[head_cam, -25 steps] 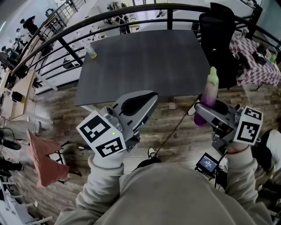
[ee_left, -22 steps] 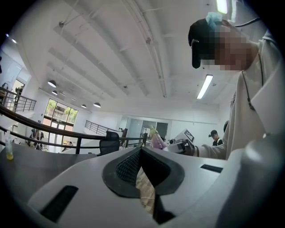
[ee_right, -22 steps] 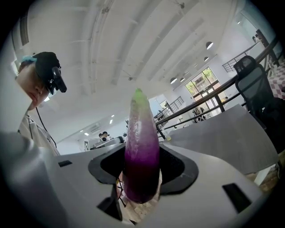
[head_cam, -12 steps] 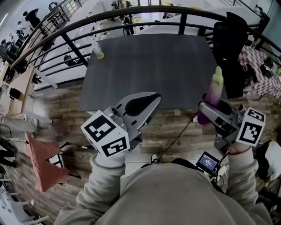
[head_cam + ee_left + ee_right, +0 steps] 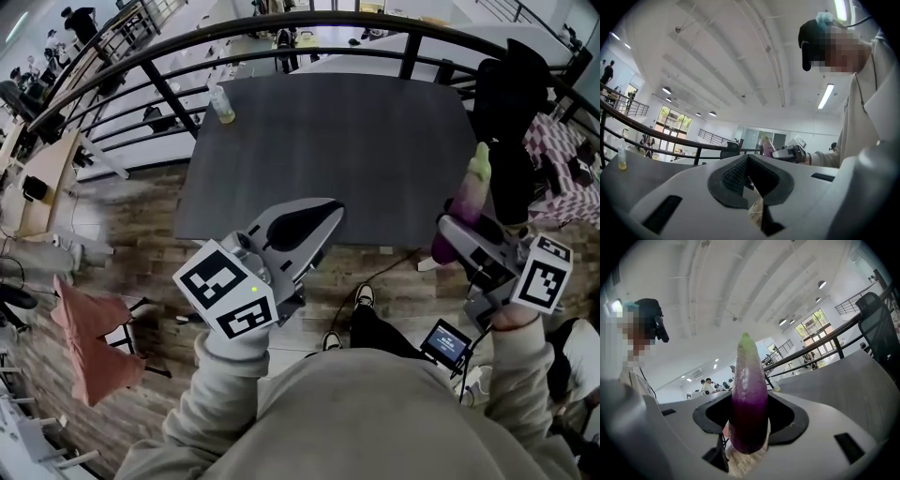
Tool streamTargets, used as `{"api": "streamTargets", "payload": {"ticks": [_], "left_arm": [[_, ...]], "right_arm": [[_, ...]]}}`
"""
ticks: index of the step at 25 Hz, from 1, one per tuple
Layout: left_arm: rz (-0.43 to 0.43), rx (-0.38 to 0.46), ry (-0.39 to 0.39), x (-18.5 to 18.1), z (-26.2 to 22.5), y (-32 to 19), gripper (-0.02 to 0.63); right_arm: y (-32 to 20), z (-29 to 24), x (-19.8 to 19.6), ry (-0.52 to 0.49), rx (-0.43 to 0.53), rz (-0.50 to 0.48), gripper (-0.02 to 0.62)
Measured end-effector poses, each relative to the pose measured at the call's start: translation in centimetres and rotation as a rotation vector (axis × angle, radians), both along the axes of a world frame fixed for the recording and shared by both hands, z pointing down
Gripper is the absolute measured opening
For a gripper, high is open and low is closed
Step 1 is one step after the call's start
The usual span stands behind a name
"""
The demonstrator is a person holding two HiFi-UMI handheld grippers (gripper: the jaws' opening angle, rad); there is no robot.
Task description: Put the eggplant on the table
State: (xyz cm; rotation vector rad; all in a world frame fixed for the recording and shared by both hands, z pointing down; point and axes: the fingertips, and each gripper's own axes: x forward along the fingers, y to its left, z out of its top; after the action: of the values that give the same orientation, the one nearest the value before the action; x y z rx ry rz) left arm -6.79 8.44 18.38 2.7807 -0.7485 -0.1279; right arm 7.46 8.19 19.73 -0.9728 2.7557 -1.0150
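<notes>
Between the jaws of the right gripper (image 5: 749, 420), clamped at its purple base, the eggplant (image 5: 749, 376) looked light, firm, slippery; the left gripper (image 5: 748, 159) was closed, empty.

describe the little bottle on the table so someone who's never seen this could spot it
Start at the dark grey square table beside the curved black railing. At its far left corner stands a small clear bottle with yellowish liquid at the bottom. Nothing else stands on the table.
</notes>
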Motion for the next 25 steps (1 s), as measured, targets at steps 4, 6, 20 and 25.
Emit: {"api": "streamTargets", "payload": {"ticks": [4,6,20,25], "left_arm": [[-0.027,0.001,-0.008,-0.9,0.5,-2.4,0.000],[-0.033,-0.004,-0.013,-0.8,0.7,-3.8,0.000],[-0.040,0.025,-0.082,6.2,-0.7,-15.4,0.000],[-0.053,0.010,-0.108,8.2,0.2,-17.9,0.000]], "right_arm": [[-2.7,0.5,-0.6,-0.007,0.009,-0.020,0.225],[-4.2,0.6,-0.3,-0.010,0.007,-0.022,0.225],[-16.0,1.3,6.7,-0.074,0.010,-0.043,0.225],[-19.2,2.1,8.7,-0.098,0.005,-0.049,0.225]]}}
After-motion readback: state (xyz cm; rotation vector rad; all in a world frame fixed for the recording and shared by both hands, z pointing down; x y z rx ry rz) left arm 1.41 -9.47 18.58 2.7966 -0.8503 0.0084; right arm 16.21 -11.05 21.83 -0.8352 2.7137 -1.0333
